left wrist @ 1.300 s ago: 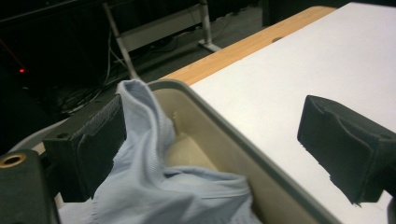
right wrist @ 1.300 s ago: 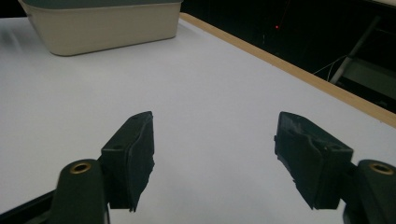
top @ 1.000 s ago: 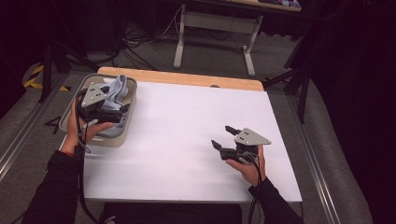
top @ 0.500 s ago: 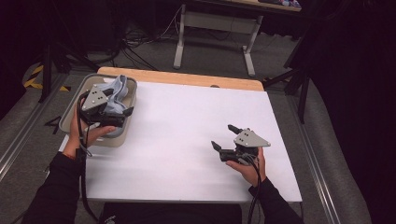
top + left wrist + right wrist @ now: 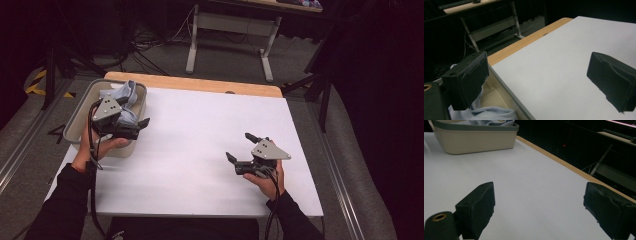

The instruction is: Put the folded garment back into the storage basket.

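You see a bright white worktop in the high view, lit from above, while the room around it is very dark. The floor behind fades to black. Small, soft shadows sit under your hands. The picture is a bit grainy and not very sharp. In both gripper views the black jaws up close look fuzzy and out of focus, with almost no detail on them. The worktop there glows pale with no hard glare, and the background stays dim.
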`<state>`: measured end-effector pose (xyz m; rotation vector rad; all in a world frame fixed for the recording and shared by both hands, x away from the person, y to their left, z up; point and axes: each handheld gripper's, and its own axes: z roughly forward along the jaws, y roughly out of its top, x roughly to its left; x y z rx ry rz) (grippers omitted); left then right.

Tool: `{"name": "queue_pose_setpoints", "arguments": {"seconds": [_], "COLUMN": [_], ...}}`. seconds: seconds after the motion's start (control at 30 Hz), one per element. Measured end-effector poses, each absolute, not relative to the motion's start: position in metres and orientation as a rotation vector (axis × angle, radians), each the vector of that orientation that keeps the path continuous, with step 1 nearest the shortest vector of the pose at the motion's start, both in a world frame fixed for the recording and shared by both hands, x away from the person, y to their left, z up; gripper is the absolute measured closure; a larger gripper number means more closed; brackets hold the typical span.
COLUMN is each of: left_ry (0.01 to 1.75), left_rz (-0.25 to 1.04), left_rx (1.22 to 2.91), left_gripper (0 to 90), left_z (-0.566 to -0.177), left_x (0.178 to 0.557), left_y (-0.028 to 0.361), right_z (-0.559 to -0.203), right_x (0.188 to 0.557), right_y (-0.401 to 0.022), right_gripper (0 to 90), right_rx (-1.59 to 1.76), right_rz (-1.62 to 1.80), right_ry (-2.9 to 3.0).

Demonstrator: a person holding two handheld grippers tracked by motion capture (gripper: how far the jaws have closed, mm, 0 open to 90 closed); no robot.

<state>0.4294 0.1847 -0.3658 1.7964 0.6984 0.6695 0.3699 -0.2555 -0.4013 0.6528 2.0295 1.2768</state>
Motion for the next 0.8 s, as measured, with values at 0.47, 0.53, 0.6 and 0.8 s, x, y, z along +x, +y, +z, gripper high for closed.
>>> {"name": "queue_pose_setpoints", "arguments": {"seconds": [0.47,0.53,0.6,0.8], "left_ry": [0.636,0.639,0.631,0.615], "left_rz": [0.693,0.715,0.718,0.72], "left_rx": [1.821,1.814,1.813,1.803], "left_gripper": [2.9,3.5,3.5,3.4], "left_z": [-0.365,-0.365,-0.364,-0.364], "left_x": [0.421,0.42,0.419,0.415], "left_y": [0.166,0.164,0.162,0.157], "right_z": [-0.401,-0.401,-0.401,-0.4], "right_x": [0.369,0.368,0.368,0.368], "right_y": [-0.254,-0.255,-0.255,-0.255], "right_gripper": [7.6,7.6,7.6,7.6], "right_rx": [0.663,0.666,0.668,0.666], "right_rz": [1.237,1.232,1.232,1.234], "right_ry": [2.012,2.008,2.006,2.004]}}
